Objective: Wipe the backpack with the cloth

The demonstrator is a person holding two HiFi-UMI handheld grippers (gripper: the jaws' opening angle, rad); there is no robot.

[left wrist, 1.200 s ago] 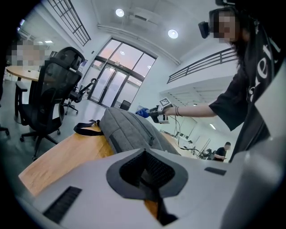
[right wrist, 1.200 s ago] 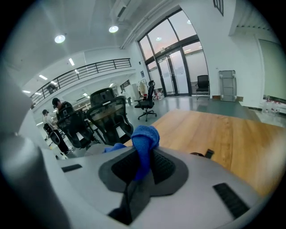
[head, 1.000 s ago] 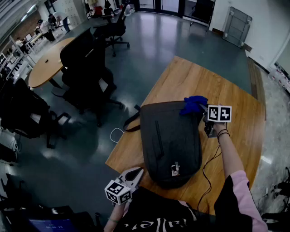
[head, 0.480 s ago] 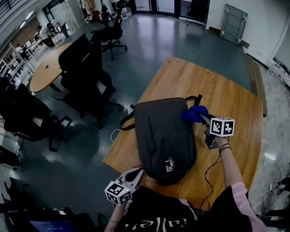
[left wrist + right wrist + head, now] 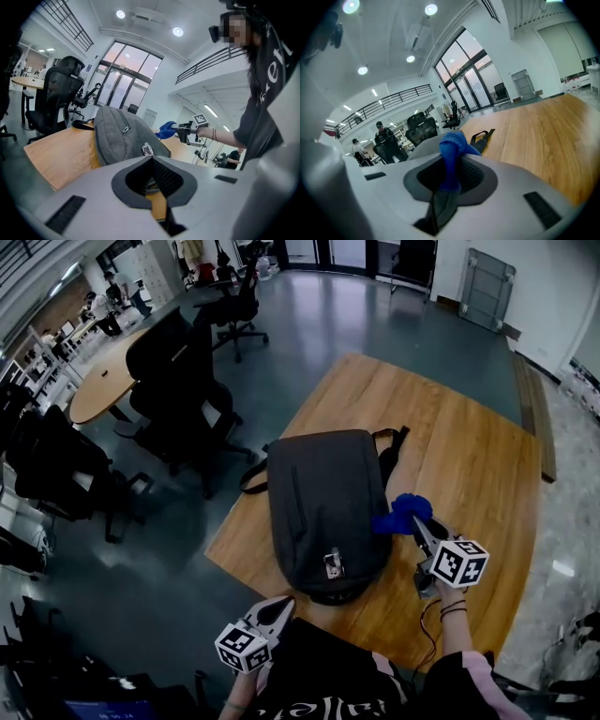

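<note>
Wiping looks like the step in hand, and I'd guess it's partway through rather than done. Biggest thing first: the wooden desk [image 5: 469, 456] carries the dark grey backpack [image 5: 323, 502], which lies flat on its back. Its front panel faces up and its straps trail off the end away from the person.

The right tool [image 5: 419, 529] is at the side of the backpack closest to that arm, down toward the end near the person. Its jaws are pinched tight on the blue cloth [image 5: 398, 514], and the right gripper view shows the fabric bunched up and sticking out past the tips. From the head view the cloth sits right at the backpack's side edge. I honestly can't tell if it's pressing on the fabric or just beside it.

The left tool [image 5: 277, 610] hangs off the near end of the backpack, not touching it. Its jaws are pressed together with nothing between them.

Smallest bit: a little metal tag [image 5: 330, 565] sits on the front panel near the person's end.

Next move, as I read it, calls for getting the cloth back onto the panel and dragging it across with some pressure. Bringing that idle tool onto the backpack to pin it would be smart, because a bag like that probably slides on smooth wood.
</note>
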